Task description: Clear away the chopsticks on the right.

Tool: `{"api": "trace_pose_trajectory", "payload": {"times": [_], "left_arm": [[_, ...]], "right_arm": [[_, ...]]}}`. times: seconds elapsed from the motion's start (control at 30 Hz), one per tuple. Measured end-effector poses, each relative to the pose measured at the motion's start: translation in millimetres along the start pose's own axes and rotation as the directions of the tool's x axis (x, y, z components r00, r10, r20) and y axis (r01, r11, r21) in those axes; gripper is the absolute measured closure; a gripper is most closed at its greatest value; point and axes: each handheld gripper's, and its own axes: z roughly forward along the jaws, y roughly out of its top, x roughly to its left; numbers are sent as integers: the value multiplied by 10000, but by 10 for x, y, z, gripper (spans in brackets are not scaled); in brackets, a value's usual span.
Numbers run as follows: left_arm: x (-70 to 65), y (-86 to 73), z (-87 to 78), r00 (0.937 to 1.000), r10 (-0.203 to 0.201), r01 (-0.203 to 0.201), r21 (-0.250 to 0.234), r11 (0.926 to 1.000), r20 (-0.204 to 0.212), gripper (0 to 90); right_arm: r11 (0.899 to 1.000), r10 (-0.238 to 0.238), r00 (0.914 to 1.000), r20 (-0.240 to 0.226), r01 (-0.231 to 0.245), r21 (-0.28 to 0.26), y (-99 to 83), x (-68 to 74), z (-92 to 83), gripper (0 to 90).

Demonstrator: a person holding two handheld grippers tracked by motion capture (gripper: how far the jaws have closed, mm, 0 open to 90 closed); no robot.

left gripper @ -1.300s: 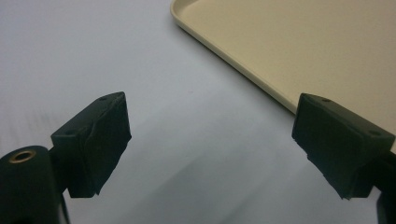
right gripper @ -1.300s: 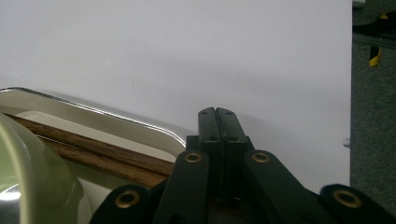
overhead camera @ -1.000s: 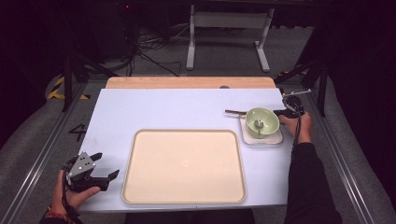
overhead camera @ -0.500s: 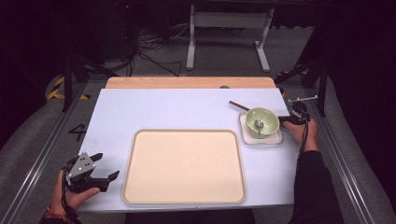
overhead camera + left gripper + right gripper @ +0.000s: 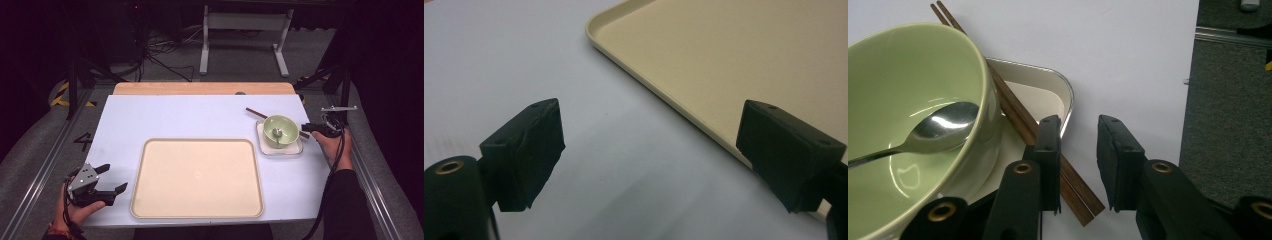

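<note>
Chopsticks, a dark brown pair, lie side by side across the small white dish, wedged against the outer wall of the green bowl that sits in that dish; their near ends stick out past the dish rim onto the pale surface, near its right edge. In the bowl we see a metal spoon, bowl end up against the wall. Our right gripper sits just past those near ends; its jaws have just been opening and now stand a little apart with nothing between the pads, the left jaw lying over the sticks. Our left gripper rests at the near left corner, jaws wide and empty, beside the cream tray.
</note>
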Motion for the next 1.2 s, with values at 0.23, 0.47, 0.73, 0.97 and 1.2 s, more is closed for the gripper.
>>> {"api": "trace_pose_trajectory", "payload": {"times": [0.23,0.47,0.73,0.97,1.2], "left_arm": [[-40,13,-2,9999,147,-147,10,9999,-4,129],[-19,0,-9,9999,79,-79,-18,10000,73,130],[-24,-3,7,9997,150,-151,48,9999,180,130],[-31,-4,32,9994,192,-197,161,9997,299,130],[-48,3,28,9991,256,-262,157,9995,337,130]], "right_arm": [[9989,-101,9998,-146,107,465,-42,10,64,719],[9988,-187,9995,-274,199,457,-9,25,108,720],[9985,-135,9990,-423,158,528,48,-4,158,720],[9974,8,9970,-772,47,719,68,-47,165,723],[9954,-50,9967,-812,127,952,61,-51,126,728]]}}
